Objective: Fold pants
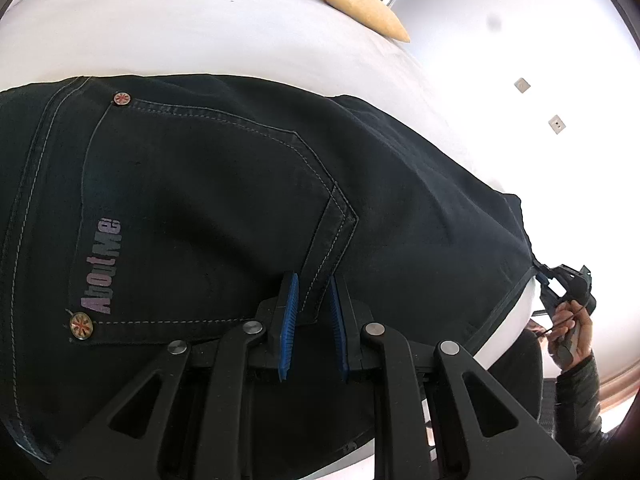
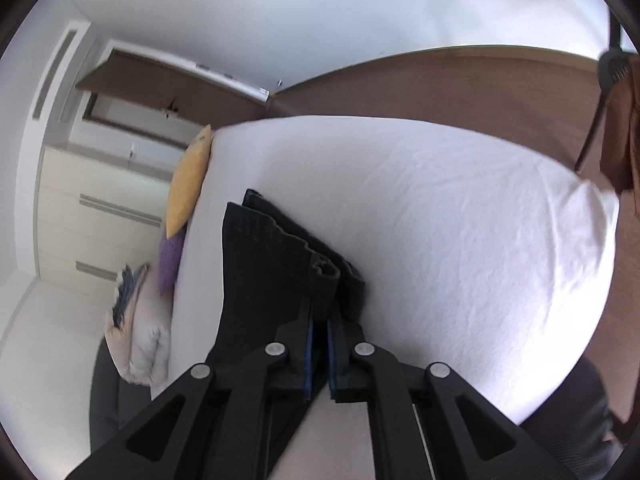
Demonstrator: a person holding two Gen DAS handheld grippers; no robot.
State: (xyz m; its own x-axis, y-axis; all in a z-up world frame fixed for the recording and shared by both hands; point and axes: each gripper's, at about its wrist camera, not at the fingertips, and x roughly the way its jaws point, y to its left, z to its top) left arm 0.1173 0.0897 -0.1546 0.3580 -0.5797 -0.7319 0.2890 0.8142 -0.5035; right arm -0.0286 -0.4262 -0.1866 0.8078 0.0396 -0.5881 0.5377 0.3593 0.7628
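So I'm gripping the dark pants at both ends, and they're lying across the white bed. My left gripper is pinching the fabric right at the pointed tip of the back pocket, jaws narrow with denim between them. Only this view is showing the "AboutMe" print and the rivets, plus my right hand off past the hem end. My right gripper is clamping the bunched hems, jaws nearly together. That camera is catching the yellow pillow and purple pillow beyond the pants.
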